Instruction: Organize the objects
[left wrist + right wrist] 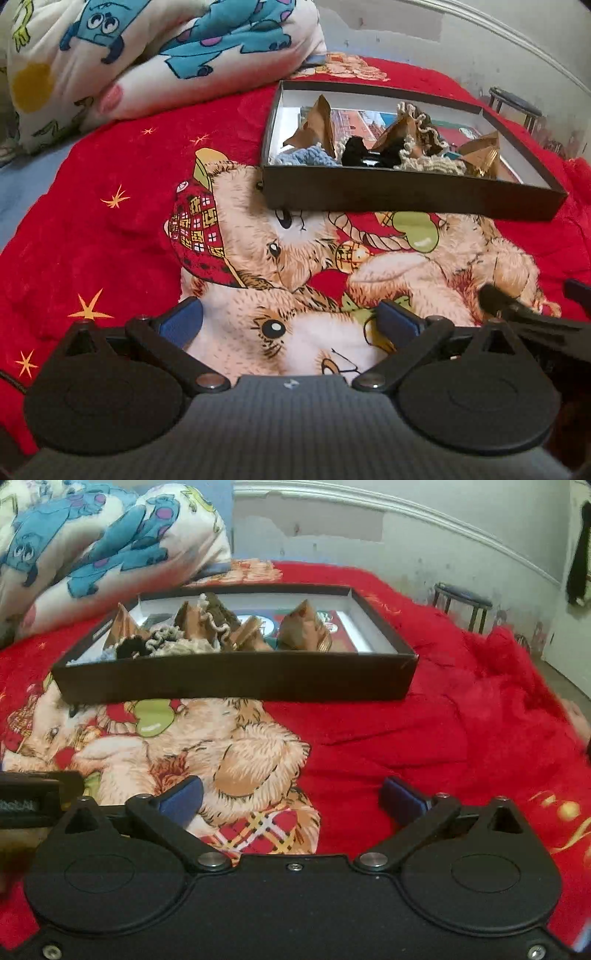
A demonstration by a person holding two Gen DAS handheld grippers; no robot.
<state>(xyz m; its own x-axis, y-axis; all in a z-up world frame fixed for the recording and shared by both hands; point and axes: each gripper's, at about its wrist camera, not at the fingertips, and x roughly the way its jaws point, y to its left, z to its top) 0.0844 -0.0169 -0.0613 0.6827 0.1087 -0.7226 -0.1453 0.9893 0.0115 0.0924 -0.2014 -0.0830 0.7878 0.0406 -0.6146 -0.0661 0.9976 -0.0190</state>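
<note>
A shallow black box (406,192) with a white inside lies on the red bear-print blanket (110,229), ahead and right of my left gripper (290,321). It holds several brown paper pouches (321,125), a black scrunchie (365,151), cream crochet pieces (424,129) and a blue knit piece (299,157). My left gripper is open and empty above the blanket. In the right wrist view the same box (236,679) lies ahead and left of my right gripper (291,797), which is open and empty. The pouches (303,627) stand inside.
A white duvet with blue monster print (166,55) is heaped at the back left, also in the right wrist view (103,550). A small dark stool (461,605) stands by the wall beyond the bed. The other gripper's edge (524,314) shows at right.
</note>
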